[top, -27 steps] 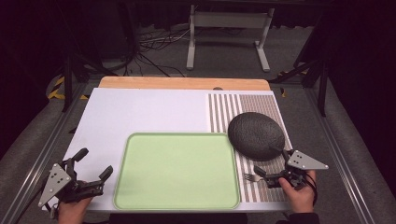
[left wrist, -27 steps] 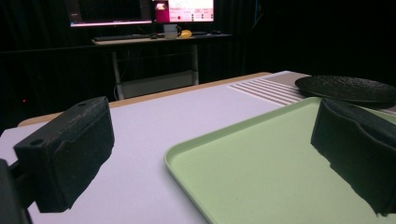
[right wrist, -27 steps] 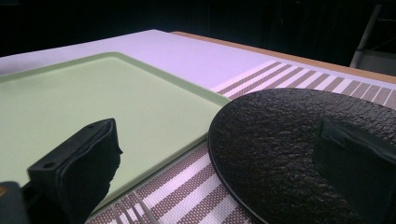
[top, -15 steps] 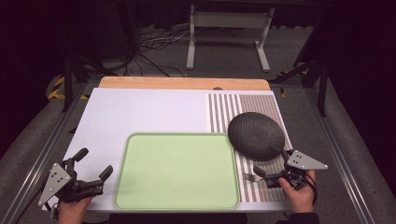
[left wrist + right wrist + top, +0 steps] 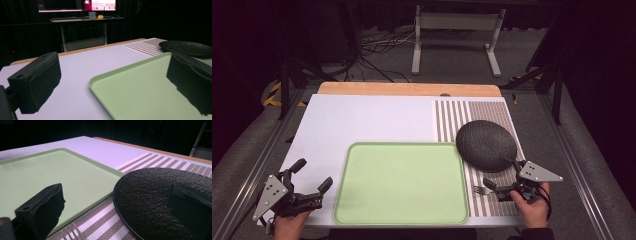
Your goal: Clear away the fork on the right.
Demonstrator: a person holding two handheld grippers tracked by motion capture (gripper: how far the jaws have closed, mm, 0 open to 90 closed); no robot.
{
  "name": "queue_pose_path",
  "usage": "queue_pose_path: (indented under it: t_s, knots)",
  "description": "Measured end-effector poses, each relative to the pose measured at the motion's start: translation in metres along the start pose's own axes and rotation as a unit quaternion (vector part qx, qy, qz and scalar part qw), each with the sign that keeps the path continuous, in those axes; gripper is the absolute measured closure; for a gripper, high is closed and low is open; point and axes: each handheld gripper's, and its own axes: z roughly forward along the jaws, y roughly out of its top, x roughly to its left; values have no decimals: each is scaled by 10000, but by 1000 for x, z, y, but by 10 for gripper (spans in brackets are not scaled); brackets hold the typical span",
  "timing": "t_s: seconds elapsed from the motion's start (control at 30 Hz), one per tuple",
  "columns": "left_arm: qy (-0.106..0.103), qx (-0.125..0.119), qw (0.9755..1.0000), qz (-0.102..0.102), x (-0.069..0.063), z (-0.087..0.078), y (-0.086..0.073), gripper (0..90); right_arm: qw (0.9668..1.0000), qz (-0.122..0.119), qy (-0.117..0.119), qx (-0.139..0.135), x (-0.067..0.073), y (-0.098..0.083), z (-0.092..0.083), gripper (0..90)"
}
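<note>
- In the high view, the left tool (image 5: 312,176) is held low over the front left corner of the white rectangular surface (image 5: 372,120), with its jaws set wide apart and nothing between them.
- In the left gripper view, the left tool (image 5: 112,82) is seen with one jaw over the bare white surface (image 5: 82,62) and the other over the pale green rectangular plastic tray (image 5: 140,87); the tray's rounded near corner lies between the two jaws.
- In the high view, the right tool (image 5: 493,184) is held at the front right, pointing toward the tray (image 5: 402,185), over the brown and white striped woven placemat (image 5: 452,117).
- In the right gripper view, the right tool (image 5: 120,212) is shown with its jaws apart and clamped on nothing; one jaw stands before the tray (image 5: 50,175), the other before the black round textured plate (image 5: 150,192).
- The plate (image 5: 486,145) is placed on the placemat, just beside the tray's far right corner; whether the two touch cannot be told.
- A small metal fork (image 5: 480,189) is seen in the high view on the placemat, just in front of the right tool's tips; its tines (image 5: 71,233) appear at the bottom edge of the right gripper view.
- A desk with lit monitors (image 5: 77,5) is shown beyond the surface in the left gripper view.
</note>
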Motion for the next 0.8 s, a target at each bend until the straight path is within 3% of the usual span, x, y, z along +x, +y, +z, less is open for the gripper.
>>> queue_pose_path:
  t_s: [0.3, 0.5, 0.6, 0.7, 0.8]
  knots:
    - [11, 8, 10000, -17, 0, 0, 0, 1, 10000, 0, 86, -23, 2, 4, 2, 11]
    - [7, 20, 10000, -12, 0, 0, 0, 1, 9995, 24, 310, 21, 2, 11, 7, 11]
    - [16, 20, 10000, -20, 0, 0, 0, 1, 9993, -70, 317, 169, 2, 19, 9, 22]
    - [24, 30, 10000, -17, 1, 0, 0, 1, 9981, -33, 467, 402, 3, 25, 10, 28]
    - [28, 33, 10000, -28, 0, 0, 0, 1, 9955, -131, 506, 790, 4, 33, 11, 29]
